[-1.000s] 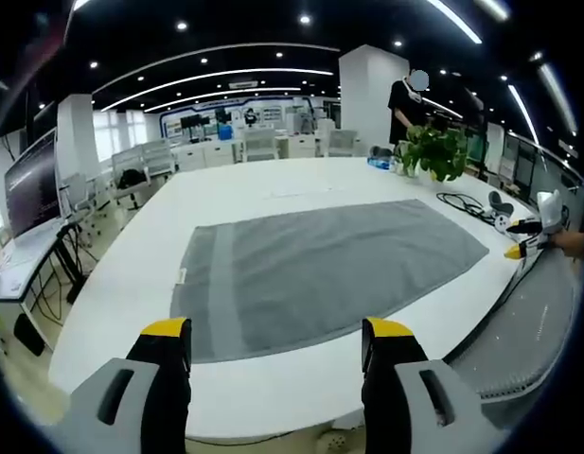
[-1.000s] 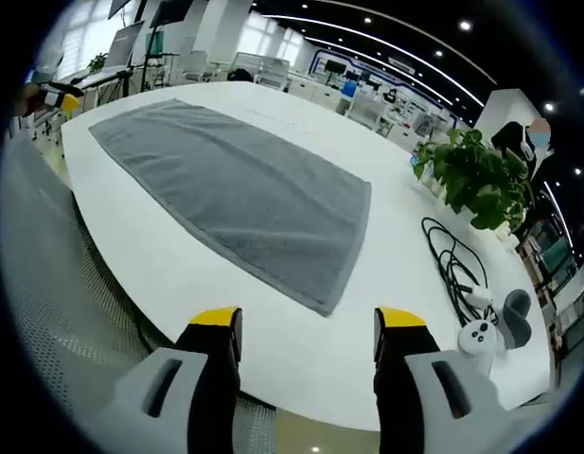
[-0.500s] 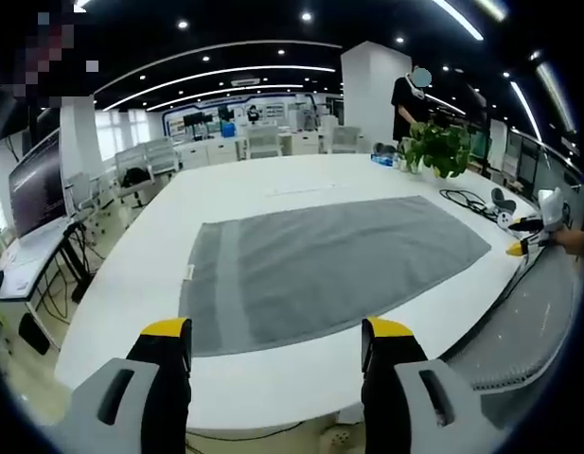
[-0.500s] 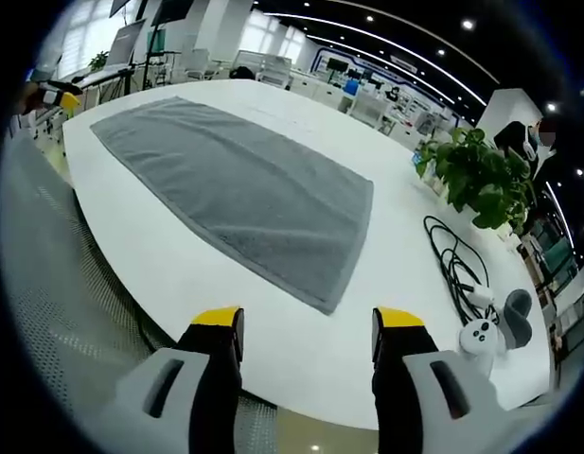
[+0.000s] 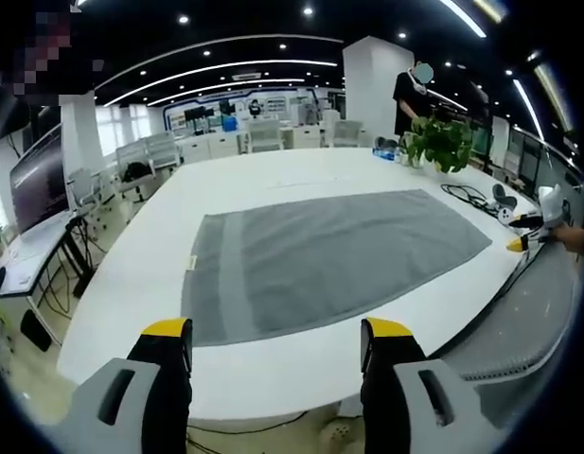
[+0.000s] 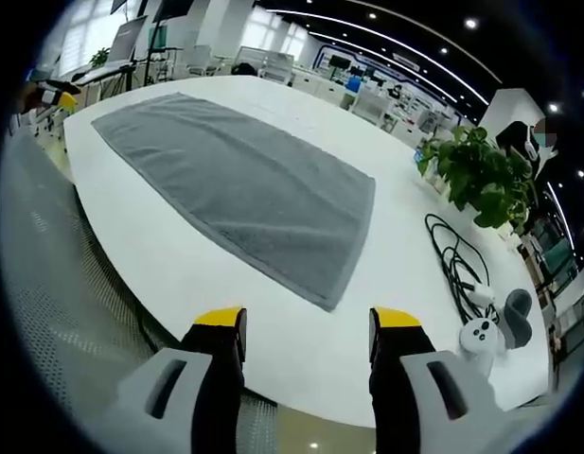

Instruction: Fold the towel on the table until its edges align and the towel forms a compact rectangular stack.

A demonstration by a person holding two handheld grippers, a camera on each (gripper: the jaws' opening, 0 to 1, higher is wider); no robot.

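On table (image 5: 273, 364), towel (image 5: 329, 255) unfolded, fully visible

We see both views from just off the worktop (image 5: 273, 364) near edge, angled down across it from opposite ends. Shared: grey towel (image 5: 329, 255) and potted plant (image 6: 476, 175), towel close, plant far.

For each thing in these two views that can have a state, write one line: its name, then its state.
Towel: spread flat, unfolded, on the table.
Left gripper: open, empty, short of the towel.
Right gripper: open, empty, short of the towel's corner.
Cable: loosely coiled on the table.
Potted plant: upright.
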